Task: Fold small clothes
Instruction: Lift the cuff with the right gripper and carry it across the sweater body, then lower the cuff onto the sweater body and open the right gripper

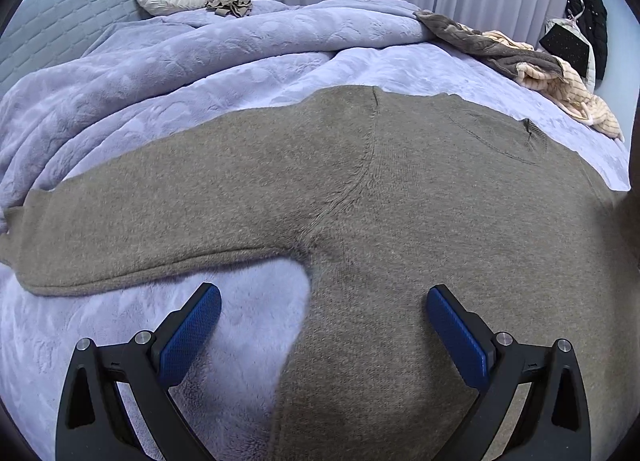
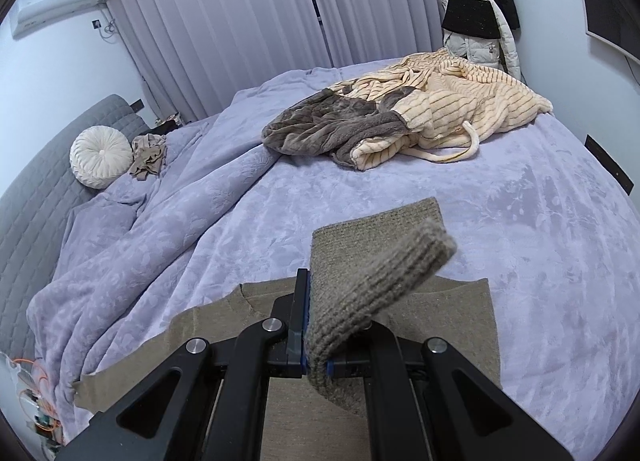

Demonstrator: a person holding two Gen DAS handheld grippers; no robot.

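Blue-padded left tongs [image 1: 323, 303] hang released at the bottom of the left wrist view, straddling the side edge of the taupe sweater [image 1: 360, 189], which lies spread flat on the lavender bed cover [image 1: 100, 101]; one sleeve [image 1: 120, 229] runs out to the left edge of the frame. Closing here might pinch the plush cover together with the knit and drag both. Open cover lies below the sleeve, while the heaped blanket fills the upper left. From the right wrist view, the right tongs [image 2: 316, 341] are clenched on the ribbed cuff [image 2: 384, 281] of the other sleeve, lifted over the sweater body at bottom centre. I judge the grip shallow near the cuff's end, so a quick sweep could slip it free or skew the fold. Clear cover spreads to the right; the striped robe [image 2: 432, 109] sits well apart at upper centre.
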